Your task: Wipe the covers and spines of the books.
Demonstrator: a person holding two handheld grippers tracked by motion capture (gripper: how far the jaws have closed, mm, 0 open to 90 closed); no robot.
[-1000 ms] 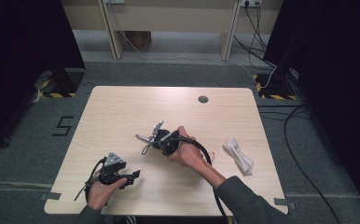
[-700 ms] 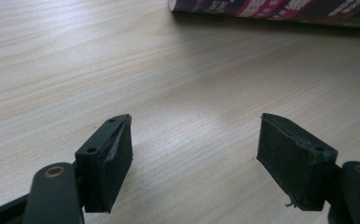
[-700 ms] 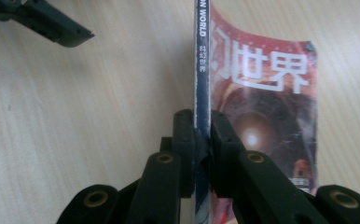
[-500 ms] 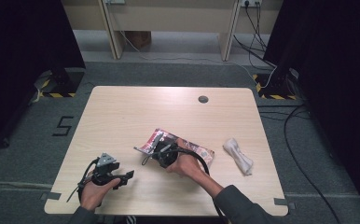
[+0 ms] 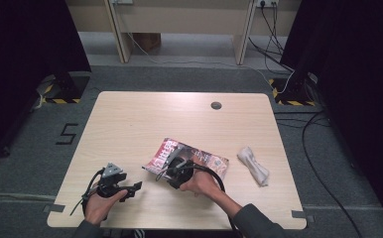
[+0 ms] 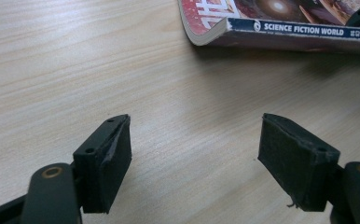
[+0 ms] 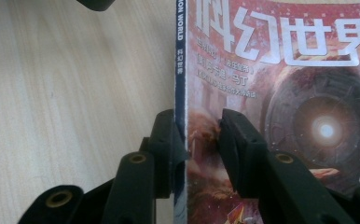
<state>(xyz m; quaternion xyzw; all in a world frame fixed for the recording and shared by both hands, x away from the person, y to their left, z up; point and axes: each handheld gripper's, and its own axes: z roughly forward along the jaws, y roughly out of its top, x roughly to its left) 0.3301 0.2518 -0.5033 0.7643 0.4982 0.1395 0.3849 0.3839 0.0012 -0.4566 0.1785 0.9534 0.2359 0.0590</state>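
A magazine point(image 5: 202, 159) with a red science-fiction cover point(image 7: 299, 93) lies flat on the wooden table point(image 5: 145, 124), its blue spine point(image 6: 299, 29) toward my left gripper. My right gripper point(image 5: 166, 167) rests on its near-left part. In the right gripper view its jaws point(image 7: 204, 135) stand a narrow gap apart, one against the spine and the other over the cover, with cover art showing between them. My left gripper point(image 5: 137, 187) sits near the table's front left, short of the magazine, jaws point(image 6: 194, 158) wide apart over bare wood.
A crumpled white cloth point(image 5: 253, 166) lies to the right of the magazine. A round cable hole point(image 5: 216, 105) sits near the far edge. Taped markers and cables lie on the floor around the table.
The right gripper held the magazine raised over the table a second ago; the magazine now lies flat. The left hand has drifted slightly left.
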